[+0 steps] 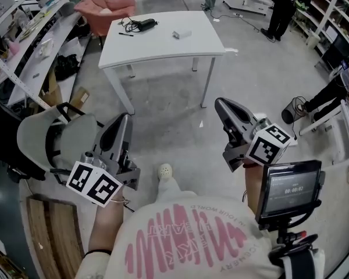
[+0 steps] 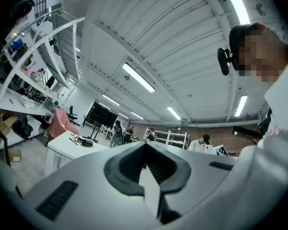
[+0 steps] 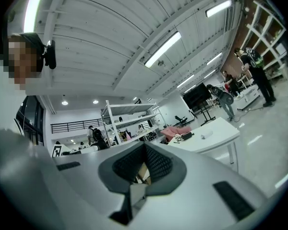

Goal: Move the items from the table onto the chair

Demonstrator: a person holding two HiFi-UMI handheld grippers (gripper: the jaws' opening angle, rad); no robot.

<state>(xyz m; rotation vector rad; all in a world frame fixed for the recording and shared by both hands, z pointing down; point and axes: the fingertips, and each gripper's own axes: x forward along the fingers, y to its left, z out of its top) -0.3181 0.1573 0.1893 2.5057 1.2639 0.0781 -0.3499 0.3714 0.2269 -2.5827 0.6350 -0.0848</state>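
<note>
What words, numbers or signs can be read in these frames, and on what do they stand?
"00:00:02", as best it reads: small screen at the head view's lower right.
Red lettering on the person's shirt: upside down and warped, not legible.
Marker cubes: square patterns only, no words.

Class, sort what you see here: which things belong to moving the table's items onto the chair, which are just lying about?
Job: white table, black cable bundle, pen, small white box; grey chair or pink chair, which is meant I cannot tell.
Lying about: black bag, wooden pallet, cardboard box.
</note>
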